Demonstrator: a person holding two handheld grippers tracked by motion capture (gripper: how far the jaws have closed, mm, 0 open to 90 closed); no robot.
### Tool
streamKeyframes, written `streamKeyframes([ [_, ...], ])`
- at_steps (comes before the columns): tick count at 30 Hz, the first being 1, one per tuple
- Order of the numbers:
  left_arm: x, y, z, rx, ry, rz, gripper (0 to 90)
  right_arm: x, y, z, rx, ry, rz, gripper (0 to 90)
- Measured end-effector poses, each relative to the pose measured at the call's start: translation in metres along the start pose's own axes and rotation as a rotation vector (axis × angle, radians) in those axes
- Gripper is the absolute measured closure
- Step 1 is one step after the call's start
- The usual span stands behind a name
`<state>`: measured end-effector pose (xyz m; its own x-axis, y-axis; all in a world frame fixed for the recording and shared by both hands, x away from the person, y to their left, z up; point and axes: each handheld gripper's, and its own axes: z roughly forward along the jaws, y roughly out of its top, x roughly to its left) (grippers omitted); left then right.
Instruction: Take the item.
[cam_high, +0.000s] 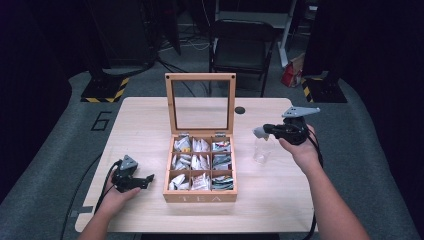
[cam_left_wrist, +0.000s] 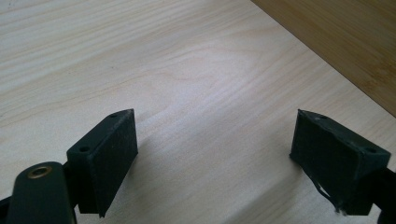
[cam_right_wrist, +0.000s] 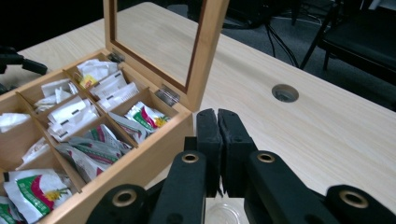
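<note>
**Desk:** Closest to the lens, right gripper (cam_right_wrist: 218, 116), jaws pressed flat together. Pinching anything?

**Field:** Hard to say. Looks empty in the right gripper view, yet shows a pale smudge at the tip from above (cam_high: 260, 132). Possibly a thin paper tag, possibly only glare.

**Desk:** And its position?

**Field:** Hovering just over the clear glass (cam_high: 261, 150), off the right side of the open tea box (cam_high: 200, 197), lid (cam_high: 200, 76) propped upright behind. Rim of the glass barely peeking in beneath the jaws (cam_right_wrist: 224, 215).

**Desk:** Left side?

**Field:** Left gripper (cam_high: 149, 177) low over the table (cam_high: 140, 125), jaws spread wide on bare wood (cam_left_wrist: 215, 116), near the box's left wall and touching nothing.

**Desk:** Step in hand, then?

**Field:** Probably a run between box and glass: tea bags (cam_high: 221, 146) packed in all nine compartments, glass seemingly without one.

**Desk:** Next move?

**Field:** If pinching a bag, lowering over the mouth of the glass and parting the jaws. If empty, opening up, swinging across to the nearest right-hand compartment (cam_right_wrist: 147, 116), and nipping one bag by an edge without dragging its neighbours out. Worth steadying the box with the left, too.
</note>
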<state>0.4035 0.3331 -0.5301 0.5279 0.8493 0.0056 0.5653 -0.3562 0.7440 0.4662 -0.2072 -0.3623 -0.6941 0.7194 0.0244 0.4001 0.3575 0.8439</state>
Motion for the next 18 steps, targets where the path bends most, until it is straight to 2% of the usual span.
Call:
streamKeyframes([
  [8,0.0,0.0,0.0,0.0,0.001,0.0,14.0,-0.003,-0.011,0.001,0.03,-0.026,0.002,88.3],
  [18,0.0,0.0,0.0,-0.002,0.003,0.004,14.1,-0.006,-0.021,0.007,0.048,-0.029,0.021,88.3],
])
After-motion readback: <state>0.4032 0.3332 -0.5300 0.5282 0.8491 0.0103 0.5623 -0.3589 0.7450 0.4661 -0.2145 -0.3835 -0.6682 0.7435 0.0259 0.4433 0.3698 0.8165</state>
